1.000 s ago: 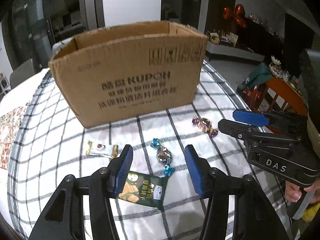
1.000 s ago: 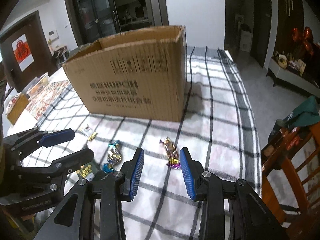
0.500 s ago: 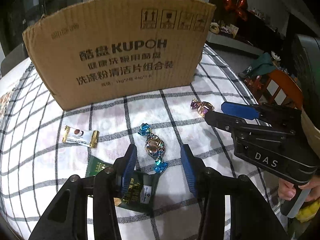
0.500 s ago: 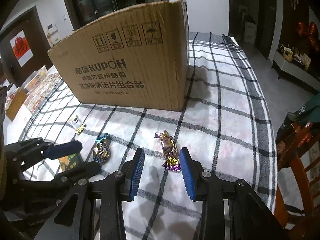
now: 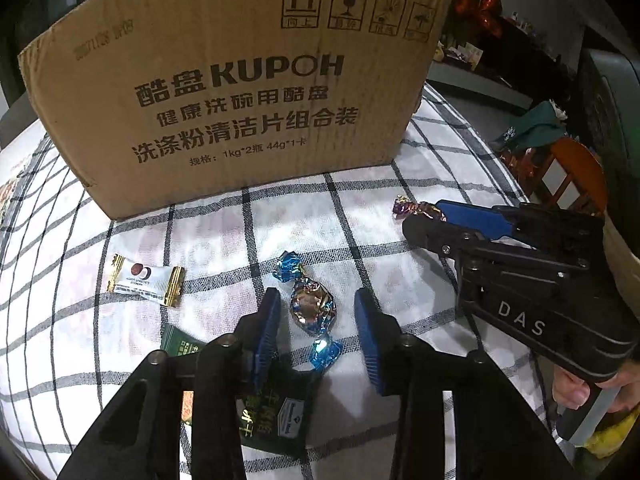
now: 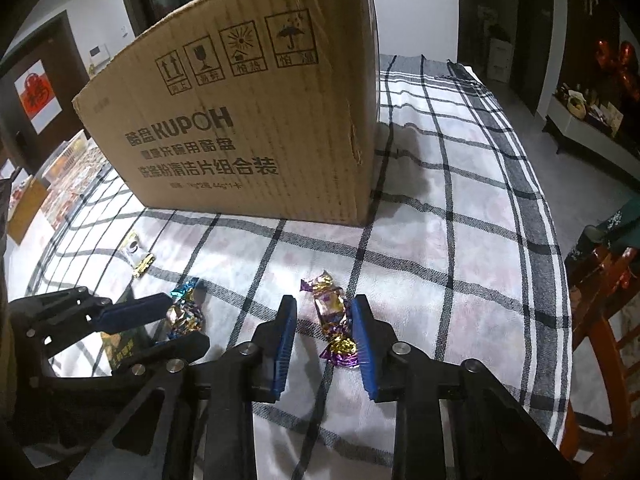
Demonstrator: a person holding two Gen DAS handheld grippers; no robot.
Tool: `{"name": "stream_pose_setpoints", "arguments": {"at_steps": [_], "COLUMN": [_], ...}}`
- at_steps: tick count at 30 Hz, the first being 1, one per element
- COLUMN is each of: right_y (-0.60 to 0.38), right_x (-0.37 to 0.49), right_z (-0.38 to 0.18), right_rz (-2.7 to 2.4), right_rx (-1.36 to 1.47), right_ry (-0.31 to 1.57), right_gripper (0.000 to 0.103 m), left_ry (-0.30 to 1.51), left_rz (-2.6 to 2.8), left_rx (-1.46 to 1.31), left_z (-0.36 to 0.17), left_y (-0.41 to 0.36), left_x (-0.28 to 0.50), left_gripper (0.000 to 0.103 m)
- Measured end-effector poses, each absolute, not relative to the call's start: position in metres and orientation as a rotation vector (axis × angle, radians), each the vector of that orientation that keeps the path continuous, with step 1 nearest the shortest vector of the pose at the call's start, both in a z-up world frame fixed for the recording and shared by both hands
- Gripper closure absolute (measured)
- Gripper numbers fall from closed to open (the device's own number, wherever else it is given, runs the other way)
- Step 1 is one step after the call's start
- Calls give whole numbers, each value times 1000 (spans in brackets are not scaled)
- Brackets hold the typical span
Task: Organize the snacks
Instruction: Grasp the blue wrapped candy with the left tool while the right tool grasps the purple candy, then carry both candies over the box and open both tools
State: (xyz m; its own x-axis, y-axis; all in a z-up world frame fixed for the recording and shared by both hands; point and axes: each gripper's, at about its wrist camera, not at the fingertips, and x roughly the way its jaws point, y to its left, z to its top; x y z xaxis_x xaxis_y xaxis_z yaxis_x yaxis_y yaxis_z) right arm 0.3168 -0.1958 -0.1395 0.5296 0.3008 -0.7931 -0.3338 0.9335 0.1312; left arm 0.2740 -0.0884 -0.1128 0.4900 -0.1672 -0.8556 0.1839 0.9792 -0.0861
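Observation:
My left gripper [image 5: 316,312] is open and low over the checked cloth, its blue pads either side of a blue-ended foil candy [image 5: 311,308]. My right gripper [image 6: 322,320] is open around a purple-and-gold foil candy [image 6: 331,312], which nearly touches the right pad. A white sachet with gold ends [image 5: 145,279] lies to the left. A dark green snack packet [image 5: 272,416] lies partly under my left gripper. The cardboard box [image 5: 240,92] stands behind them; its inside is hidden. The other candy [image 6: 185,314] and the left gripper [image 6: 160,324] show in the right wrist view.
The table has a white cloth with black checks [image 6: 440,240]. Its right edge drops to a wooden chair [image 6: 600,320] and the floor. A patterned mat and small boxes [image 6: 60,184] lie at the far left. The right gripper's body [image 5: 520,276] is close on my left gripper's right.
Both grippers have moved down and forward towards the cloth. The blue candy now lies between the left pads and the purple candy between the right pads. The box looms larger.

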Motion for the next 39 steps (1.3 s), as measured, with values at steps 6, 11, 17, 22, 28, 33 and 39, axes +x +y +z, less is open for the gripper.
{"name": "stream_pose_setpoints", "arguments": {"at_steps": [6, 11, 17, 22, 28, 33, 39], "right_y": [-197, -196, -194, -192, -189, -187, -186], "right_x": [315, 309, 295, 285, 272, 266, 267], "right_z": [-143, -137, -122, -106, -84, -65, -42], "right_rz": [367, 365, 381, 382, 371, 373, 380], "right_rx": [-29, -17, 7, 25, 26, 30, 66], "right_ry": [940, 924, 894, 867, 813, 770, 712], "right_gripper": [85, 85, 85, 85, 85, 85, 85], "left_ry": [1039, 1039, 1015, 981, 926, 880, 835], "left_rz": [-210, -222, -224, -229, -233, -230, -232], "left_rx": [17, 8, -6, -11, -15, -15, -38], "left_z": [-117, -117, -102, -84, -61, -40, -15], "left_y": [-88, -85, -74, -70, -63, -56, -46], "left_x": [277, 278, 268, 259, 246, 239, 234], "left_gripper": [78, 78, 78, 78, 78, 78, 78]}}
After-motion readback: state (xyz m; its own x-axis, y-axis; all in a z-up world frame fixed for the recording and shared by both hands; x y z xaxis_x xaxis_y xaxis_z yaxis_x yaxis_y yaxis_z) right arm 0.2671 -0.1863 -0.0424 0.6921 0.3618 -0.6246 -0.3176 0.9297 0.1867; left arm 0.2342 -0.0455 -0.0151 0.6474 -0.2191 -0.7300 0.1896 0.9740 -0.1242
